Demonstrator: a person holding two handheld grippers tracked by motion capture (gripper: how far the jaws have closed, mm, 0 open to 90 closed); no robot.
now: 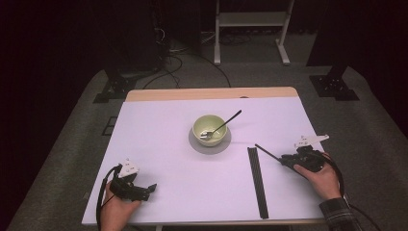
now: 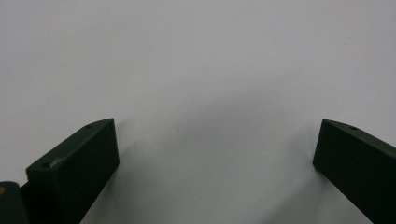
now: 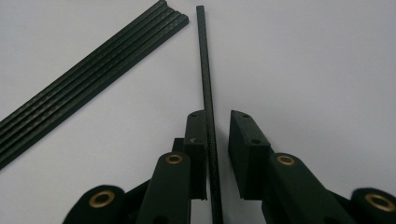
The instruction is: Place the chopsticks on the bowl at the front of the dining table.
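Observation:
My right gripper (image 1: 285, 161) rests at the right of the white table (image 1: 159, 144). A single thin black rod (image 3: 204, 70) runs between its jaws, lying along the left one, while a slim gap shows beside the right one. The rod (image 1: 268, 153) points up-left toward a bundle of black rods (image 1: 257, 180) lying flat; in the right gripper view this bundle (image 3: 93, 79) is up to the left. My left gripper (image 1: 151, 187) is near the front left edge, and its jaws (image 2: 215, 149) stand wide open over bare table.
A pale green bowl (image 1: 209, 129) with a spoon (image 1: 226, 121) leaning in it stands on a grey saucer (image 1: 211, 147) at the table's middle. A wooden strip (image 1: 211, 93) runs along the far edge. Cables and stand feet lie on the floor beyond.

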